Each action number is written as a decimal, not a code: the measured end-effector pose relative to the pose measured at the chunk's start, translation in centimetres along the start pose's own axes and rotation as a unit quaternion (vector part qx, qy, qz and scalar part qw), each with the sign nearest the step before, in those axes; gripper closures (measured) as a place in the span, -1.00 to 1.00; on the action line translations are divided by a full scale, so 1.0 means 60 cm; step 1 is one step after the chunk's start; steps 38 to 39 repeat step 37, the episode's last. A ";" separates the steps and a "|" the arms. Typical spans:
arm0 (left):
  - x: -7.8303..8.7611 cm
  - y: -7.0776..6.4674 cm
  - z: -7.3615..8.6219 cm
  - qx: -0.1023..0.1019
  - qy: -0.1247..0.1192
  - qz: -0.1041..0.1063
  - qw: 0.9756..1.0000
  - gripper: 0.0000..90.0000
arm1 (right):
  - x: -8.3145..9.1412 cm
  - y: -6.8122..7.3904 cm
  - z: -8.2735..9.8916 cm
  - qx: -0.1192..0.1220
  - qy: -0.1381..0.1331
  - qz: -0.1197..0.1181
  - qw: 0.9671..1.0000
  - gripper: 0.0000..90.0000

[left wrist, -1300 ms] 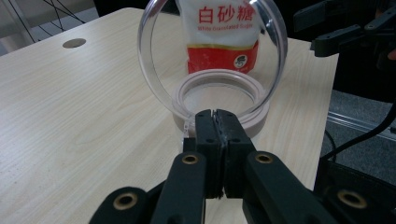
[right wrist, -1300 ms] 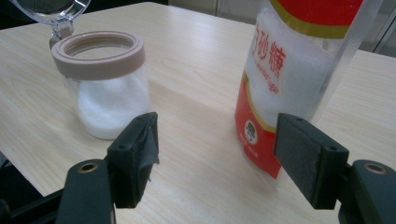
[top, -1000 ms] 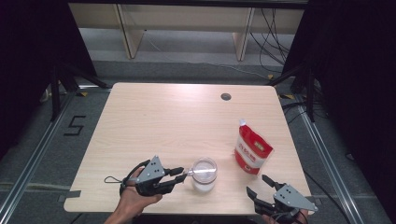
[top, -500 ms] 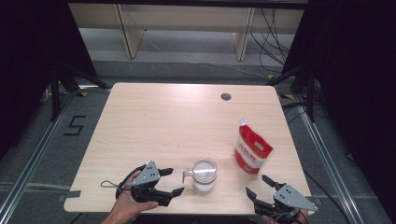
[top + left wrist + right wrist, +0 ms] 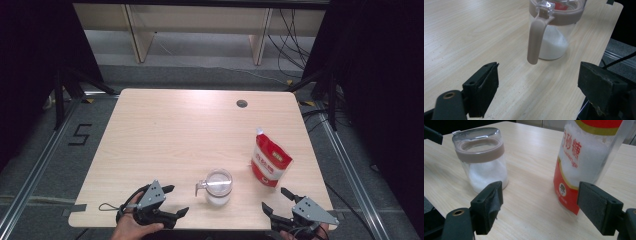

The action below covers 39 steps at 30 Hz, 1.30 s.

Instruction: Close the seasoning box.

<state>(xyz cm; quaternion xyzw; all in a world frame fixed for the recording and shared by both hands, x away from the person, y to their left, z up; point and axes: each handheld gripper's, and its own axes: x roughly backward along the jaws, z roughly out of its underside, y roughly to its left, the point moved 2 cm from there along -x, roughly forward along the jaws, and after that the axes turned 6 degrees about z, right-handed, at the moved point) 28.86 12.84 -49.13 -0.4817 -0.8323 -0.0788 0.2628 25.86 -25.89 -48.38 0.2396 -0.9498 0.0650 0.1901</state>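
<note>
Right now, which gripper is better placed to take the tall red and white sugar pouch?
The right gripper: open, nearer the red and white sugar pouch. The left gripper faces the clear lidded jar.

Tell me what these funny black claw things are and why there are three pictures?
A person sits at a pale wooden table and holds a tool in each hand. Each tool is a gripper with two black jaws that can pinch things. The left gripper and the right gripper both have their jaws wide open, holding nothing.

One picture comes from a camera up high, looking down at the table. The other two come from little cameras riding on each gripper, looking out between its jaws.

On the table stands a clear plastic jar with a brown lid and handle, partly full of white grains. Beside it, apart from it, stands a red and white sugar pouch.
</note>
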 end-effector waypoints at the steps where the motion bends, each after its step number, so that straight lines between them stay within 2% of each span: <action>1: -0.001 -0.003 0.001 0.001 -0.006 -0.002 1.000 -0.63 | 0.000 -0.001 0.000 0.004 0.002 -0.001 1.000 -0.51; 4: 0.001 -0.007 0.007 0.001 -0.004 -0.005 1.000 -0.63 | 0.001 -0.002 0.000 -0.001 0.003 -0.002 1.000 -0.50; 5: 0.003 -0.009 0.010 0.009 -0.003 -0.005 1.000 -0.63 | 0.000 -0.004 0.000 0.005 0.003 -0.003 1.000 -0.50; 6: 0.003 -0.009 0.013 0.013 -0.006 -0.006 1.000 -0.63 | 0.001 -0.004 0.002 -0.005 0.012 0.003 1.000 -0.50; 7: 0.006 -0.007 0.015 0.003 0.000 -0.007 1.000 -0.63 | -0.001 -0.006 0.003 -0.003 0.008 -0.001 1.000 -0.49; 8: 0.006 -0.008 0.017 0.004 0.000 -0.009 1.000 -0.63 | -0.001 -0.006 0.004 -0.006 0.010 0.004 1.000 -0.49; 9: 0.006 -0.008 0.019 0.007 0.001 -0.010 1.000 -0.63 | -0.002 -0.008 0.004 0.002 0.010 0.003 1.000 -0.49; 10: 0.007 -0.009 0.021 0.011 0.003 -0.008 1.000 -0.63 | 0.000 -0.004 0.005 -0.015 0.015 0.002 1.000 -0.49; 11: 0.007 -0.010 0.023 0.012 0.000 -0.007 1.000 -0.63 | -0.003 -0.006 0.005 -0.003 0.013 -0.002 1.000 -0.49; 12: 0.009 -0.010 0.024 0.008 0.007 -0.007 1.000 -0.63 | -0.004 -0.008 0.006 0.004 0.016 0.000 1.000 -0.49; 13: 0.009 -0.010 0.025 0.007 0.005 -0.006 1.000 -0.63 | -0.007 -0.008 0.009 0.003 0.021 -0.004 1.000 -0.49; 14: 0.009 -0.013 0.028 0.022 0.005 -0.007 1.000 -0.63 | -0.004 -0.005 0.010 -0.012 0.031 -0.002 0.999 -0.49; 15: 0.012 -0.012 0.029 0.021 0.014 -0.008 1.000 -0.63 | -0.008 -0.009 0.010 0.001 0.030 -0.012 0.999 -0.49; 16: 0.013 -0.011 0.029 0.022 0.013 -0.009 1.000 -0.63 | -0.008 -0.008 0.011 -0.005 0.028 -0.009 1.000 -0.50; 17: 0.016 -0.009 0.030 0.015 0.021 -0.011 1.000 -0.63 | -0.007 -0.008 0.011 -0.005 0.029 -0.010 1.000 -0.50; 18: 0.014 -0.012 0.030 0.026 0.004 -0.008 1.000 -0.64 | -0.008 -0.009 0.011 -0.003 0.026 -0.009 1.000 -0.51; 21: 0.018 -0.009 0.029 0.025 0.005 -0.007 1.000 -0.64 | -0.011 -0.010 0.013 -0.002 0.031 -0.016 0.999 -0.53; 23: 0.020 -0.006 0.029 0.014 0.011 -0.009 1.000 -0.64 | -0.012 -0.011 0.014 -0.002 0.034 -0.014 0.999 -0.53; 24: 0.018 -0.007 0.030 0.020 0.006 -0.009 1.000 -0.64 | -0.011 -0.011 0.014 -0.004 0.035 -0.016 0.999 -0.54; 25: 0.018 -0.006 0.030 0.021 0.009 -0.011 1.000 -0.64 | -0.012 -0.012 0.015 0.003 0.033 -0.011 0.999 -0.54; 26: 0.019 -0.005 0.030 0.015 0.017 -0.013 1.000 -0.64 | -0.011 -0.011 0.014 -0.002 0.035 -0.015 0.999 -0.54; 27: 0.016 -0.009 0.030 0.024 0.003 -0.009 1.000 -0.64 | -0.011 -0.012 0.015 -0.001 0.036 -0.015 0.999 -0.54; 28: 0.015 -0.009 0.030 0.025 0.002 -0.008 1.000 -0.64 | -0.010 -0.009 0.016 -0.014 0.040 -0.010 0.999 -0.55; 29: 0.019 -0.006 0.031 0.014 0.022 -0.012 1.000 -0.64 | -0.012 -0.012 0.016 -0.010 0.039 -0.014 0.999 -0.55; 30: 0.017 -0.006 0.031 0.016 0.017 -0.011 1.000 -0.64 | -0.011 -0.008 0.017 -0.022 0.046 -0.012 0.999 -0.56; 33: 0.015 -0.008 0.031 0.026 0.004 -0.007 1.000 -0.65 | -0.016 -0.014 0.019 -0.005 0.046 -0.009 0.999 -0.57; 34: 0.017 -0.007 0.031 0.028 0.013 -0.010 0.999 -0.65 | -0.012 -0.010 0.020 -0.023 0.058 -0.007 0.998 -0.57; 35: 0.017 -0.006 0.031 0.027 0.015 -0.013 0.999 -0.65 | -0.015 -0.015 0.020 -0.008 0.053 -0.009 0.999 -0.57; 36: 0.015 -0.003 0.033 0.024 0.008 -0.010 1.000 -0.65 | -0.016 -0.016 0.021 -0.009 0.054 -0.012 0.998 -0.59; 37: 0.016 -0.002 0.032 0.024 0.014 -0.010 1.000 -0.65 | -0.014 -0.013 0.022 -0.023 0.065 -0.005 0.998 -0.60; 39: 0.016 -0.002 0.032 0.024 0.014 -0.010 1.000 -0.65 | -0.014 -0.013 0.022 -0.023 0.065 -0.005 0.998 -0.60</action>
